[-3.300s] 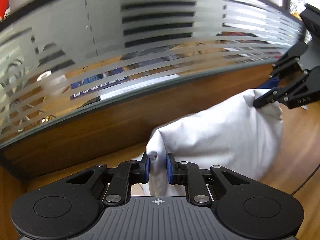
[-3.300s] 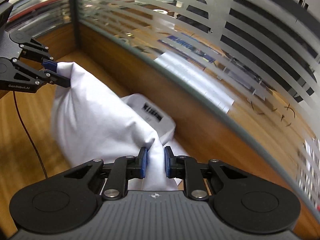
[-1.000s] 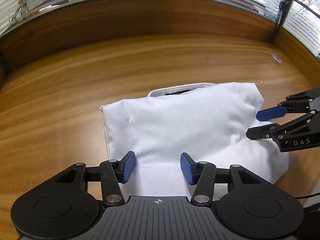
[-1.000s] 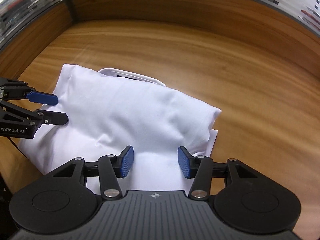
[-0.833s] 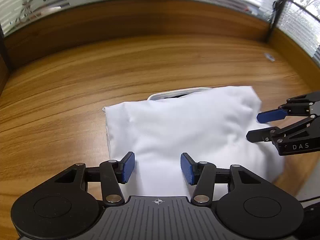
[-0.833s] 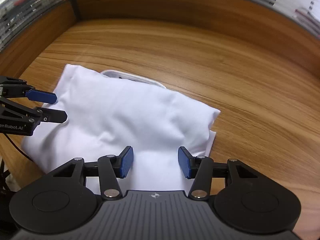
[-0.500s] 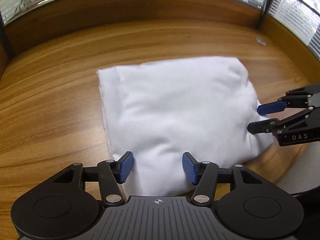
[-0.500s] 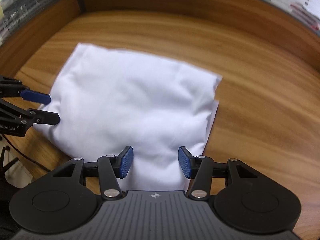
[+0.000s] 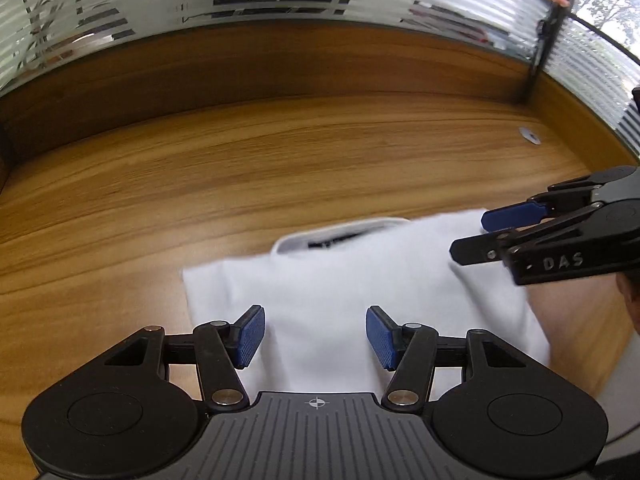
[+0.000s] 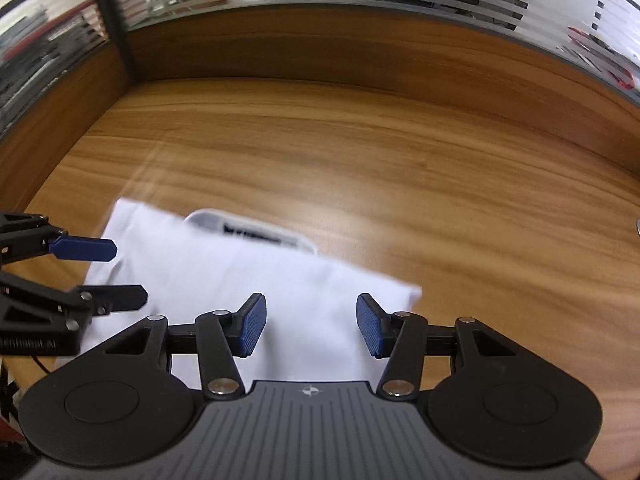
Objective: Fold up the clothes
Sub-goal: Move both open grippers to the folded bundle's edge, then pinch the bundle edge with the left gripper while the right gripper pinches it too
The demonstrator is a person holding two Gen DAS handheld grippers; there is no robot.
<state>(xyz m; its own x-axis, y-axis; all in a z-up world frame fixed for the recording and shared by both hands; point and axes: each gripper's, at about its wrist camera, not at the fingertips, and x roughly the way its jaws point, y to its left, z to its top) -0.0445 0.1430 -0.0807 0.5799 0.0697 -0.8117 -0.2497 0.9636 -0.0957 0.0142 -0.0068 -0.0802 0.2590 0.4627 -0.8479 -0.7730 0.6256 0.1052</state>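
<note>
White shirt (image 9: 340,280) collar back in view, both grippers' jaws wide apart, right gripper (image 9: 476,234) marked "DAS"

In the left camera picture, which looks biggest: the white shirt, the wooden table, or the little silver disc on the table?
1. Wooden table, fills most of the view.
2. White shirt, folded, near the camera, so it may look larger than it is.
3. Silver disc, tiny and farther away.
</note>
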